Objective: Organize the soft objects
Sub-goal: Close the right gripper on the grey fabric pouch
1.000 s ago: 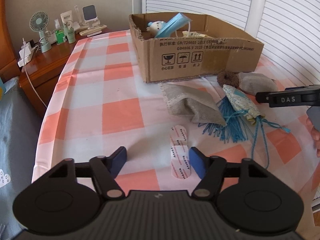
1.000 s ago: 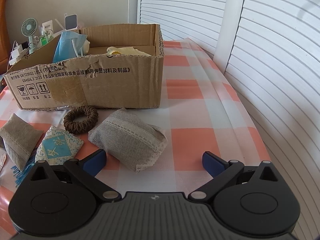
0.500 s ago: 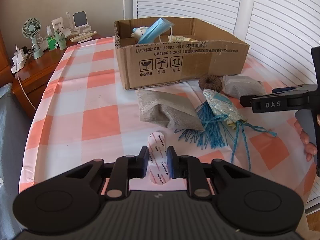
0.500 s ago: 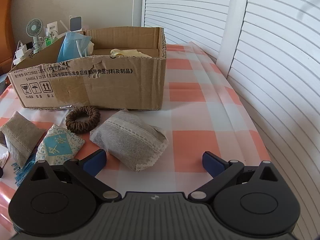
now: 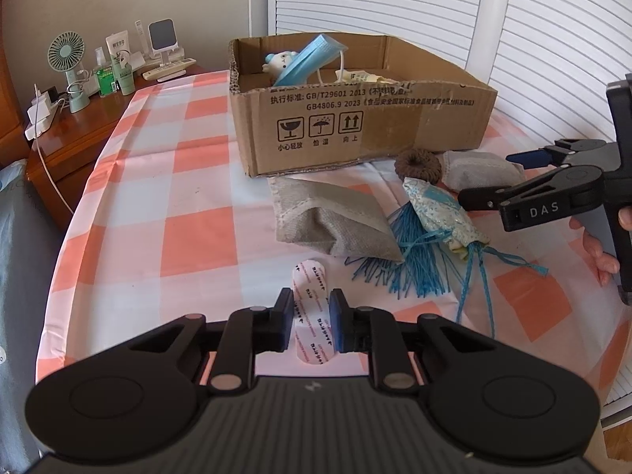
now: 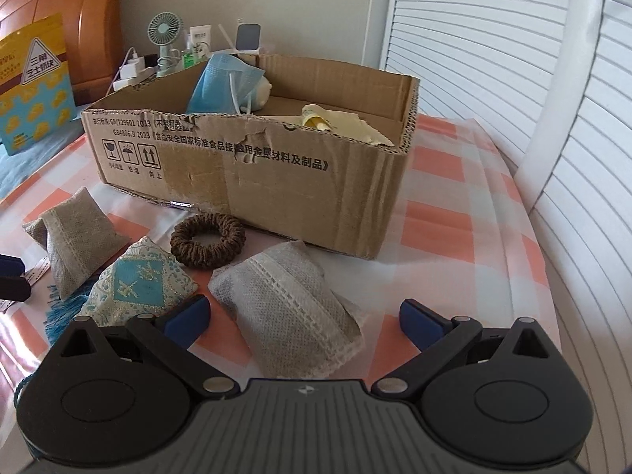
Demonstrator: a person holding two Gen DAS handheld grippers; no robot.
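My left gripper (image 5: 311,324) is shut on a white printed plaster strip (image 5: 310,276) that lies flat on the checked cloth, one pad against each long edge. My right gripper (image 6: 304,318) stands open, its blue pads either side of a grey fabric pouch (image 6: 292,316) without touching it. Beside that pouch lie a brown scrunchie (image 6: 208,245), a blue patterned sachet (image 6: 138,280) with a blue tassel (image 5: 399,272), and a second grey pouch (image 5: 335,221). Behind them stands the open cardboard box (image 5: 355,118), holding a blue face mask (image 5: 312,59) and a small plush toy (image 5: 278,61).
White louvred shutters (image 6: 513,79) close off the right side beyond the table edge. A wooden side table (image 5: 79,126) at the far left carries a small green fan (image 5: 67,55), bottles and a charger. A person's hand (image 5: 600,252) grips the right tool's handle.
The left jaws have closed from wide open onto the plaster strip. The right gripper has rolled, so its view now tilts, and it stays open over the grey pouch.
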